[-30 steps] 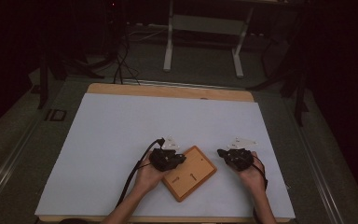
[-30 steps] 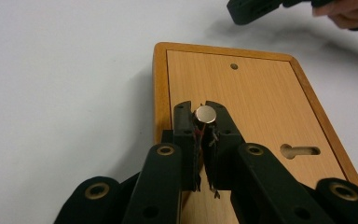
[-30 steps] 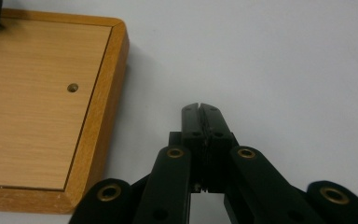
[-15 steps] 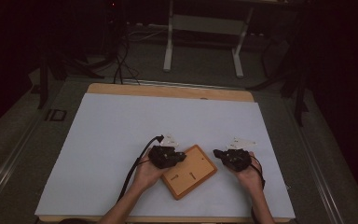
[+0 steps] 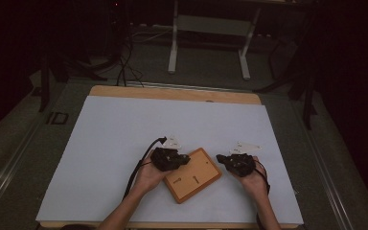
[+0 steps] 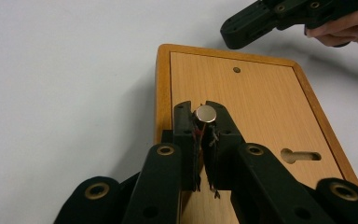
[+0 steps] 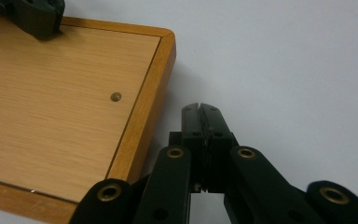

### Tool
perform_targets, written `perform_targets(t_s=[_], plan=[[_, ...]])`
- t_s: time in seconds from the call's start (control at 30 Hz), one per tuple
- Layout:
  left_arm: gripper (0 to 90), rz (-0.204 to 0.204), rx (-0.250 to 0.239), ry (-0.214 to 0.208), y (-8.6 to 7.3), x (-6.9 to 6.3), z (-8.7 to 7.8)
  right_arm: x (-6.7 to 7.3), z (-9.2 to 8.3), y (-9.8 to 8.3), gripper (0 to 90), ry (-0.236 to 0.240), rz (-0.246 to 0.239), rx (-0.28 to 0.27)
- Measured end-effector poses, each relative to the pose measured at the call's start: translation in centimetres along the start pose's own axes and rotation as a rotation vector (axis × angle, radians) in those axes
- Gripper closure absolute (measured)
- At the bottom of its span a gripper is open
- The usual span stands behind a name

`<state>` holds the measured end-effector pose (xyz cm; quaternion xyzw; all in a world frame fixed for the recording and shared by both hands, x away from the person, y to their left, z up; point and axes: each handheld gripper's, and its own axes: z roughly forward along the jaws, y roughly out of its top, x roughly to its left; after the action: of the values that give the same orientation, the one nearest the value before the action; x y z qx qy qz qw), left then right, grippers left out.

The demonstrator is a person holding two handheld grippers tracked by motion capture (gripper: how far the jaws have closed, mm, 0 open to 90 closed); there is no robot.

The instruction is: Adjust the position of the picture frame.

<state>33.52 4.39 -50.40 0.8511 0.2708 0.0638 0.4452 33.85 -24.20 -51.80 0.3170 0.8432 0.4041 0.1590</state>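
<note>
Nothing much is shifting since a second ago: both hands are staying put. The left tongs [image 6: 204,116] are pinching a small silver disc [image 6: 206,113] over the wooden board [image 5: 194,174], perhaps to seat it. The right tongs [image 7: 200,108], closed and empty, are waiting on the bench [image 5: 124,129] beside the board's edge.

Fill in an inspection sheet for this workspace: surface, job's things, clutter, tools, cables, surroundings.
Surface: white sheet over a wooden-edged table.
Job's things: flat rectangular wooden board with raised orange-brown rim, keyhole slots and a small screw; small round silver metal disc.
Clutter: nothing seen.
Tools: left tool shut on the disc, above the board; right tool shut, empty, over the sheet beside the board's rim.
Cables: black cable trails from the left tool across the sheet.
Surroundings: dark floor, grey metal stand behind the table.
</note>
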Motion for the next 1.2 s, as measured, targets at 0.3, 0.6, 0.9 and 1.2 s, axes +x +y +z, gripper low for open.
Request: perform_targets(t_s=[0.3, 0.6, 0.9, 1.2], plan=[[84.3, 0.017, -0.002, -0.008, 0.7, 0.5, -0.2, 0.5, 0.1, 0.4, 89.4, 0.020, -0.017, -0.001], [84.2, 0.021, -0.011, -0.027, 1.1, 1.3, -0.2, 1.0, 0.3, 0.5, 89.4, 0.030, -0.025, 0.001], [84.2, 0.005, -0.025, -0.032, 1.6, 2.0, -0.2, 1.1, 0.2, 0.6, 89.5, 0.035, -0.027, -0.001], [84.3, -0.019, -0.031, -0.040, 1.5, 2.9, 0.1, 1.3, 0.4, 0.6, 89.5, 0.043, -0.029, 0.006]])
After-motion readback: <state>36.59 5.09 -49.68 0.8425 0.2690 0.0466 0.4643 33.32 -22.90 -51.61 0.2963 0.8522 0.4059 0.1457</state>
